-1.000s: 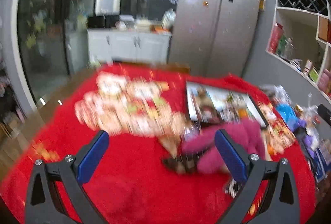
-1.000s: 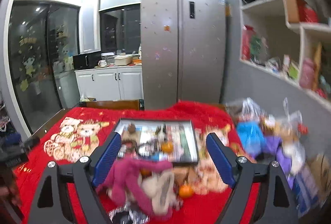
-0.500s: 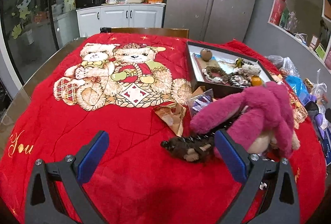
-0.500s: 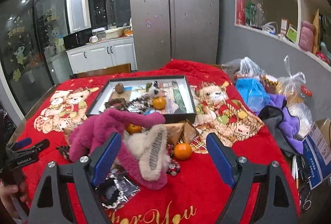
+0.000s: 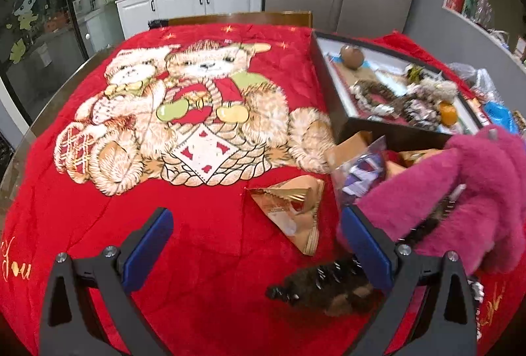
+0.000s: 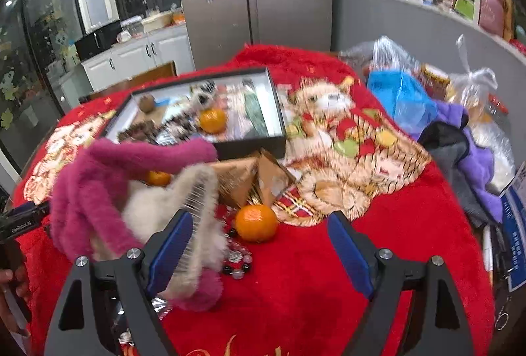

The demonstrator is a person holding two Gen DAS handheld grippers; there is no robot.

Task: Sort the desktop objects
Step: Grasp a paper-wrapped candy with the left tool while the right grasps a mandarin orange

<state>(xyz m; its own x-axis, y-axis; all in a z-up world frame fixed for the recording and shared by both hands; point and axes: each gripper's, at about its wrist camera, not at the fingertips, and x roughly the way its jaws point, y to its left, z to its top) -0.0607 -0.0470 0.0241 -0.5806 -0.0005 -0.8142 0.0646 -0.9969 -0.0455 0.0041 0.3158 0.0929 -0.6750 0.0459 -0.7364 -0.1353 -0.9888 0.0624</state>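
A black shallow box (image 5: 384,134) (image 6: 253,143) holding small items stands on the red blanket. A pink plush toy (image 5: 460,198) (image 6: 98,188) lies in front of it. My left gripper (image 5: 256,241) is open and empty, low over the blanket, with a gold snack packet (image 5: 289,208) just ahead and a dark spiky toy (image 5: 328,288) by its right finger. My right gripper (image 6: 256,244) is open and empty, with an orange (image 6: 255,222) between its fingers and beads (image 6: 236,260) near the left one. Gold packets (image 6: 250,178) lie behind the orange.
A purple foil packet (image 5: 361,171) lies by the box. Plastic bags (image 6: 401,96) and purple and grey cloth (image 6: 466,165) crowd the table's right side. The red blanket with a bear print (image 5: 184,122) spreads left. My left gripper shows at the right wrist view's left edge (image 6: 19,221).
Both grippers have dropped lower and closer to the table. The left one has come up to the gold packet; the right one now frames the orange. Both stay open.
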